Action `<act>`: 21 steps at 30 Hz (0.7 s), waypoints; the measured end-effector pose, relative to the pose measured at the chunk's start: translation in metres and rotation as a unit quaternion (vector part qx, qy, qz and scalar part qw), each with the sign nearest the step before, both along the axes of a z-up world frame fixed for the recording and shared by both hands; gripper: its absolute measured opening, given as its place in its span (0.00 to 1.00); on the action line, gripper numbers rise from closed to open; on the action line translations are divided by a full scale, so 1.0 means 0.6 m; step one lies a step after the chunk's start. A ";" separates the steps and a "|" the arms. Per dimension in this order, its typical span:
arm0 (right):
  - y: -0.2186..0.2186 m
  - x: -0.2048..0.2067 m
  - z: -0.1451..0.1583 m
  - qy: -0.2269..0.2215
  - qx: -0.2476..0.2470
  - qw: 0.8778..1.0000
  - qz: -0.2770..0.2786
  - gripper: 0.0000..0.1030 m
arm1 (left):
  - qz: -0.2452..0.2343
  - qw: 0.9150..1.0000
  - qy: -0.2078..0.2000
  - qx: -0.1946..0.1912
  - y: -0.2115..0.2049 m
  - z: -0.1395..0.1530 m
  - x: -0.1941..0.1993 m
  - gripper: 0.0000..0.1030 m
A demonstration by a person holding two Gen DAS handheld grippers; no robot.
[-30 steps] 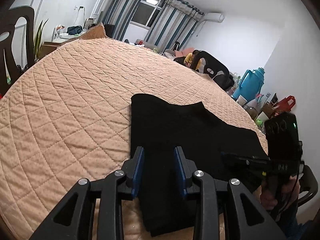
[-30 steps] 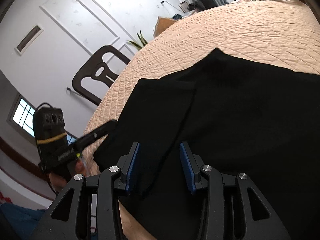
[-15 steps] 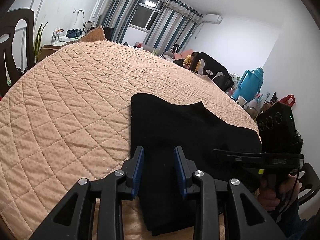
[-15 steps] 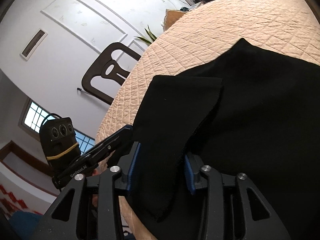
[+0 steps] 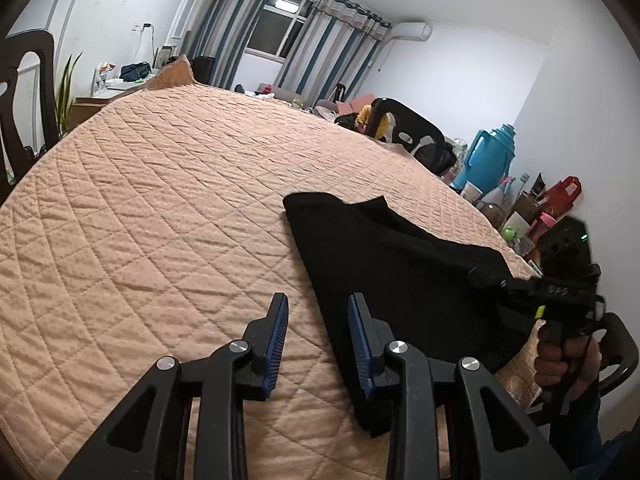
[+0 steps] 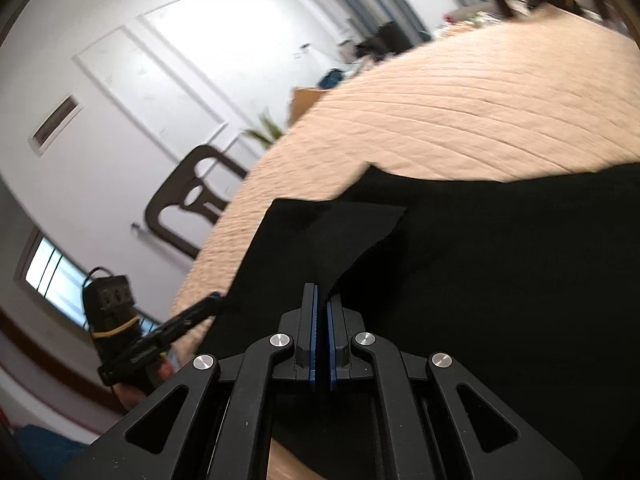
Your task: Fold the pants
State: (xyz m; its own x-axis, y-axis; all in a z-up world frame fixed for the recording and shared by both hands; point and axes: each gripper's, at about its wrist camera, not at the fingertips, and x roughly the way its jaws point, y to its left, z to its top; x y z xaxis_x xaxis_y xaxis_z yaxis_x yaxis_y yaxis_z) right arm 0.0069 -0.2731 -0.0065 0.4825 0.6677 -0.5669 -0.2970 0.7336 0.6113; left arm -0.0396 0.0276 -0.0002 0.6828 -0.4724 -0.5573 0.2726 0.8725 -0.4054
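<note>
Black pants (image 5: 392,272) lie on a peach quilted table cover (image 5: 160,200), near its front right edge. My left gripper (image 5: 318,304) is open just above the quilt; only bare quilt shows between its fingers, and the pants' left edge runs along the right finger (image 5: 360,340). In the right wrist view my right gripper (image 6: 322,296) is shut on a raised flap of the pants (image 6: 500,260). The left wrist view shows the right gripper (image 5: 478,276) pinching the cloth's right corner, held up off the cover. The left gripper (image 6: 212,304) sits by the pants' left edge.
A dark wooden chair (image 5: 24,92) stands at the table's left side, also in the right wrist view as chair (image 6: 192,204). Another dark chair (image 5: 408,128) is at the far side. A blue thermos (image 5: 490,160), cups and a red bag (image 5: 564,196) crowd the right. A hand (image 5: 560,364) grips the right tool.
The right gripper's jaws went from wide apart to shut on the pants' edge and raised it. The cloth slid right, out from between the left fingers. The left gripper barely moved.
</note>
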 end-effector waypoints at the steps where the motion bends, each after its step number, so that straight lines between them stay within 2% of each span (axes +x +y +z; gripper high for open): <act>1: -0.008 0.001 -0.015 0.015 0.004 1.000 -0.004 0.03 | -0.001 1.000 0.001 0.001 -0.004 0.001 0.001 0.32; 4: -0.013 0.001 -0.034 0.031 0.019 0.999 -0.008 0.03 | -0.003 1.000 -0.001 0.004 -0.009 0.007 0.001 0.32; 9: -0.010 0.010 -0.030 0.040 0.019 0.999 -0.014 0.04 | -0.009 1.000 -0.010 0.010 -0.016 0.017 0.003 0.32; 13: -0.011 0.009 -0.031 0.043 0.022 0.999 -0.017 0.05 | -0.032 0.999 -0.007 0.015 -0.033 0.015 0.006 0.32; 15: -0.012 0.010 -0.032 0.048 0.025 0.998 -0.016 0.07 | -0.044 0.999 -0.002 0.020 -0.045 0.008 0.004 0.32; 19: 0.004 0.031 -0.028 0.055 0.021 0.998 0.001 0.17 | -0.048 0.999 0.002 0.025 -0.051 0.001 0.001 0.32; 21: 0.015 0.048 -0.029 0.065 0.025 0.997 0.009 0.18 | -0.048 0.999 0.004 0.023 -0.050 0.000 0.003 0.32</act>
